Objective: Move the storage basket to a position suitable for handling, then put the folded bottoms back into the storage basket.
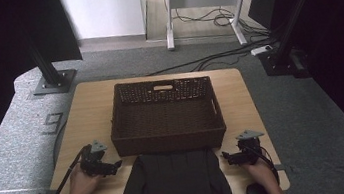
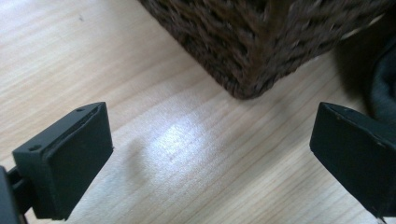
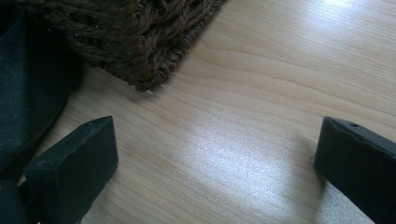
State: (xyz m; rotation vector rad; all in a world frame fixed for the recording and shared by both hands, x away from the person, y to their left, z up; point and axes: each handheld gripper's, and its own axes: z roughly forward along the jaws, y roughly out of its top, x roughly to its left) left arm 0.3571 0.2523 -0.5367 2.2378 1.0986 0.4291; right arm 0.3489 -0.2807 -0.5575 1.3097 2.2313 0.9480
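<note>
Dark cloth (image 1: 173,180) lies flat on the wooden table (image 1: 89,113) at the near edge, its far hem touching the front wall of the wicker basket (image 1: 169,140), its near part hanging over the table edge. Left gripper (image 1: 111,168) and right gripper (image 1: 228,157) rest low on the table, one at each side of the cloth; both have jaws spread wide, nothing between them, bare wood underneath in both gripper views. Judgement: cloth looks soft, limp and light, not fragile; it will sag and fold when lifted, so best pinched at the two far corners or side edges, one gripper each. The basket is stiff woven fibre with a handle slot in the far wall; its inside appears empty.
</note>
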